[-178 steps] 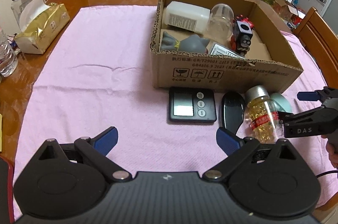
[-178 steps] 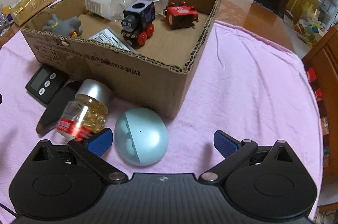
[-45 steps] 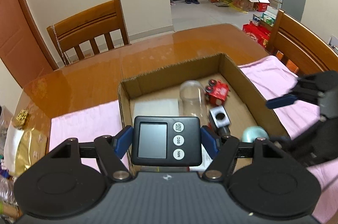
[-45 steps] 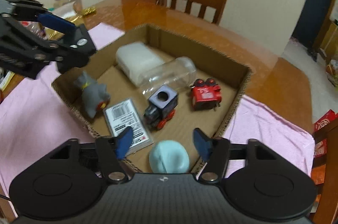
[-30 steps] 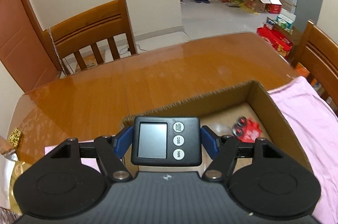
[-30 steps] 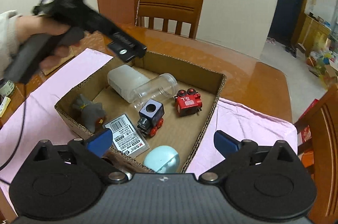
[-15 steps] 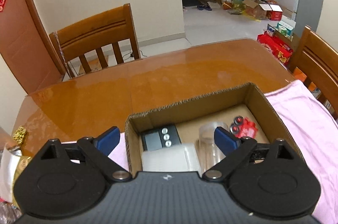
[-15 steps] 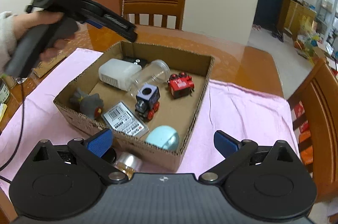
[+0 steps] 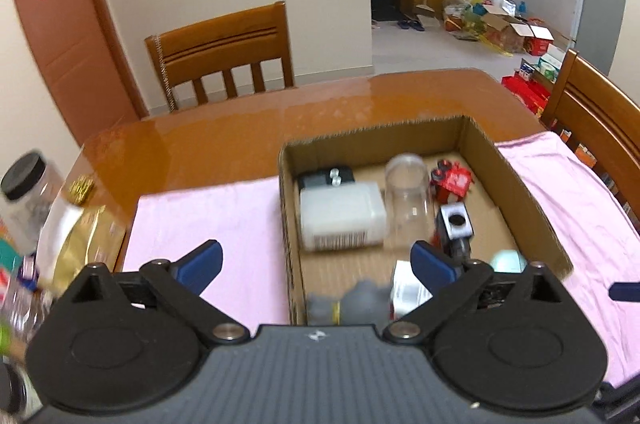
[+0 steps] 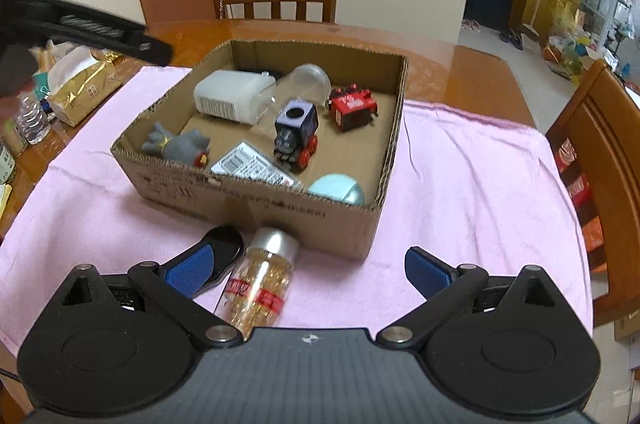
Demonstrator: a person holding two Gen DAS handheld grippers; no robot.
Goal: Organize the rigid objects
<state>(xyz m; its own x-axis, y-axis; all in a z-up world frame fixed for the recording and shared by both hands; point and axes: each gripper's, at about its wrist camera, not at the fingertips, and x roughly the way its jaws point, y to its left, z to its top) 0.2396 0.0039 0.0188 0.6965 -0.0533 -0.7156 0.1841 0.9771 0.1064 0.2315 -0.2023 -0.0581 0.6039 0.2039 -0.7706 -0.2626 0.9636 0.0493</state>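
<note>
A glossy orange-brown wooden desk [image 9: 224, 147] fills a cream-walled dining room, most of its near half covered by a pale pink cloth [image 10: 472, 183] on which an open brown cardboard box [image 10: 264, 201] sits. The left hand-held gripper [image 9: 316, 264] hovers above the box's near-left corner with its blue-tipped jaws spread wide and nothing between them; the right hand-held gripper [image 10: 308, 270] hangs low over the cloth in front of the box, jaws likewise apart and empty. Inside the box lie a black digital timer [image 9: 326, 177] against the far wall, a white rectangular plastic bottle [image 10: 232, 95] touching it, a clear plastic jar [image 10: 310, 79] on its side, a red toy engine [image 10: 354, 107], a dark blue toy locomotive with red wheels [image 10: 296, 131], a grey rubber animal figure [image 10: 176, 143], a flat barcoded white packet [image 10: 252, 163] and a pale teal dome-shaped object [image 10: 338, 189] in the near-right corner. Outside, just against the box's front wall, rest a silver-capped clear bottle of golden capsules [image 10: 260, 284] and a black oval case [image 10: 222, 244] beside it. Two wooden chairs [image 9: 224, 55] stand at the desk's edges; a gold-foil tissue pack [image 10: 82, 85] and a black-lidded clear jar [image 9: 28, 191] sit on bare wood at left. A brown door [image 9: 68, 23] bears a red ornament, and a doorway beyond opens onto a cluttered room.
</note>
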